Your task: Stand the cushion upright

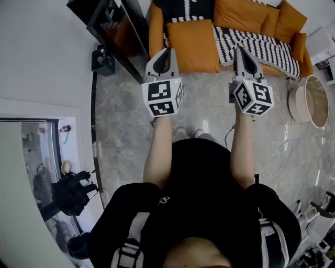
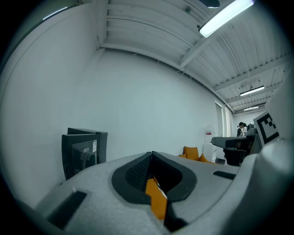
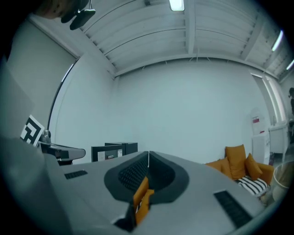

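- Left gripper (image 1: 166,51): jaws together, tips meeting, nothing between them in the left gripper view (image 2: 152,153).
- Right gripper (image 1: 241,49): jaws pressed together, empty, as the right gripper view (image 3: 148,153) shows.
- Both are held out about level, side by side above the grey marble floor (image 1: 209,104), aimed at the sofa (image 1: 155,29).
- Orange cushion (image 1: 194,44) lies flat on the sofa seat, ahead of the grippers and between their lines, nearer the left tip. Neither gripper holds it.
- Striped blanket (image 1: 261,44) is spread on the seat just right of the cushion, ahead of the right gripper.
- More orange back cushions (image 1: 241,14) lean at the sofa back.
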Demonstrator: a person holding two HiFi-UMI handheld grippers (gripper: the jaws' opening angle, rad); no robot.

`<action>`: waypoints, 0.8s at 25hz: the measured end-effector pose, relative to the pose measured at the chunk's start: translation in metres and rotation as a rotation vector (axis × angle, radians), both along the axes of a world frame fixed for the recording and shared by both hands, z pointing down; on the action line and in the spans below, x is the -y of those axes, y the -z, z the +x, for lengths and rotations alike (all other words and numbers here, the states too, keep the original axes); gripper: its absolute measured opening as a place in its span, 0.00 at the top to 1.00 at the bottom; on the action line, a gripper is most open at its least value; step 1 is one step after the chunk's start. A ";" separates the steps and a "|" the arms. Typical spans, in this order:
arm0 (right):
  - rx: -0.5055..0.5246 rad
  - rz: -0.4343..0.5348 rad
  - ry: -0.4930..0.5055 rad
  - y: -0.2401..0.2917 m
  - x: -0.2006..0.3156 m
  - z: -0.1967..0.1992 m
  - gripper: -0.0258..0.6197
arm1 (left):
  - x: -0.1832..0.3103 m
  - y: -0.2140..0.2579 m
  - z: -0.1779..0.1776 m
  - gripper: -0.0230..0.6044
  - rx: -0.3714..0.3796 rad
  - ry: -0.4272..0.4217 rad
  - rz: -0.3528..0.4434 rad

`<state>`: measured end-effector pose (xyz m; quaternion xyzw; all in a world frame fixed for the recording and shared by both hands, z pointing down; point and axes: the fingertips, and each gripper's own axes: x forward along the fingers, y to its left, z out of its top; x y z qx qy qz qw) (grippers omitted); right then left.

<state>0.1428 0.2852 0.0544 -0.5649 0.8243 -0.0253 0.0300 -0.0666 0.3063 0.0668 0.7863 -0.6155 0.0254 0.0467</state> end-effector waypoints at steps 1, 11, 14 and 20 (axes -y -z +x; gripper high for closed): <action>0.005 0.001 -0.003 0.000 0.001 -0.002 0.94 | 0.001 -0.001 -0.004 0.95 -0.001 0.000 -0.001; 0.001 -0.005 0.015 -0.005 0.005 -0.043 0.94 | 0.009 -0.009 -0.049 0.95 -0.020 0.013 -0.009; -0.002 -0.003 0.008 -0.001 0.011 -0.045 0.94 | 0.014 -0.007 -0.056 0.95 -0.028 0.012 -0.005; -0.022 0.000 0.014 0.000 0.018 -0.054 0.94 | 0.024 -0.009 -0.058 0.95 -0.038 -0.002 -0.004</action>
